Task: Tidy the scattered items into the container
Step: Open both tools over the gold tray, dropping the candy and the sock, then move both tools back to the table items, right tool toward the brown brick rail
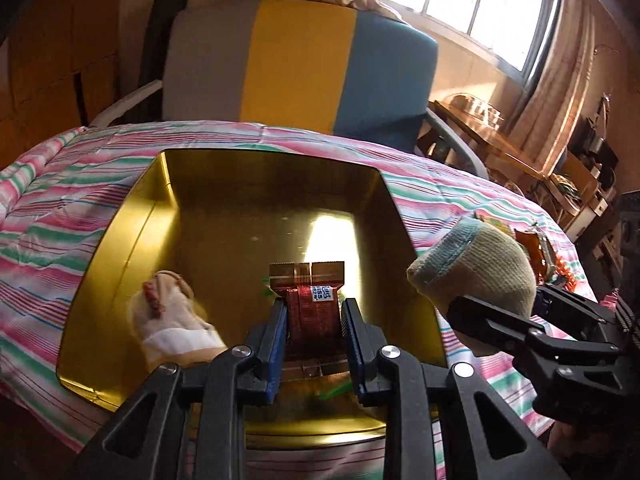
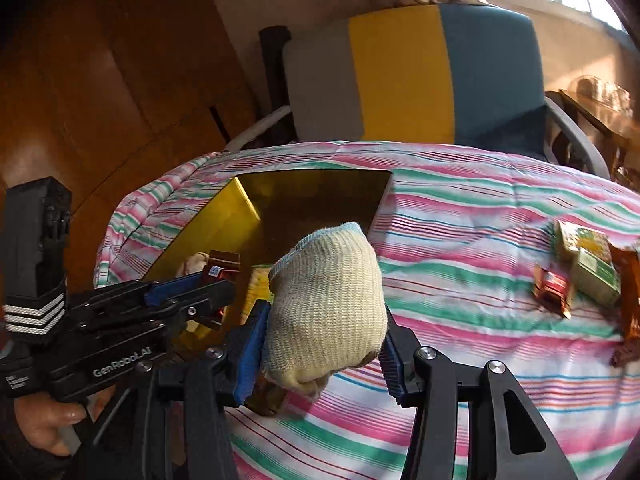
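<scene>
Evidently the left gripper (image 1: 316,320) pinched a light, crinkly red snack packet (image 1: 314,308) across its middle, while the right gripper (image 2: 320,344) squeezed a soft rolled sock (image 2: 328,304) over the gold tin (image 1: 120,240).

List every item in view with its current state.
Left gripper: shut on red packet.
Right gripper: shut on rolled sock.
Gold tin: open, holds a pale bundle.
Snack packets: loose on the striped quilt.

Striped armchair (image 1: 298,60), sunlit window (image 1: 472,4), wooden wall (image 2: 100,80)
</scene>
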Motion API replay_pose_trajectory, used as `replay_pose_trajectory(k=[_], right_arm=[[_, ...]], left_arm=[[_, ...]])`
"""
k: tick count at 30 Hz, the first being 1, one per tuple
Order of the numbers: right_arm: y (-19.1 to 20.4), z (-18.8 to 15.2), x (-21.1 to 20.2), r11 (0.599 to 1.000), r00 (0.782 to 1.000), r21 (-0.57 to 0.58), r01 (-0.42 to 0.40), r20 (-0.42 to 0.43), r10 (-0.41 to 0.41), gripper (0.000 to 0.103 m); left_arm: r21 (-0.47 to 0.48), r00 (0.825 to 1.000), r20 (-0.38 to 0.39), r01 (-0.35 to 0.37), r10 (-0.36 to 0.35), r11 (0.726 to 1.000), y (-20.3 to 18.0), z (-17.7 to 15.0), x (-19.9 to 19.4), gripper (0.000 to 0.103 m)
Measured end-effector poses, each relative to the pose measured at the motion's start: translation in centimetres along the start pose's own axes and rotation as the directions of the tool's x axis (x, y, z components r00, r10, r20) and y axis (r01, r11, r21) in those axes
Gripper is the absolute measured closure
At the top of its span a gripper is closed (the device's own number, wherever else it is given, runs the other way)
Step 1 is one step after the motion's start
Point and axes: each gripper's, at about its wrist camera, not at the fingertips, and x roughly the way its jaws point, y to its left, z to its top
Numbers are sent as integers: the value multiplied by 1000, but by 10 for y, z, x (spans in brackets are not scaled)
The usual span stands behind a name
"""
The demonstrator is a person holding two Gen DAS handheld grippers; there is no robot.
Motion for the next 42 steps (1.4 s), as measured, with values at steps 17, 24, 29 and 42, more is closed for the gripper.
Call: replay_pose_trajectory(k=[17,24,29,42], right_arm=[[43,16,101,999,987,-25,-21,-159,17,49],[39,11,93,1000,989,-14,-10,-148,8,44],[38,11,84,1000,992,-19,6,-125,-8,42],[20,6,28,997,997,-6,80,1,-80,36]], left_arm=[[-147,997,-58,-51,43,988,69,-14,28,70],[-161,998,-24,-58,55,985,66,-19,11,59],[-151,997,0,-75,76,986,60,-19,0,53],[-57,994,49,-91,94,994,21,-19,-28,50]])
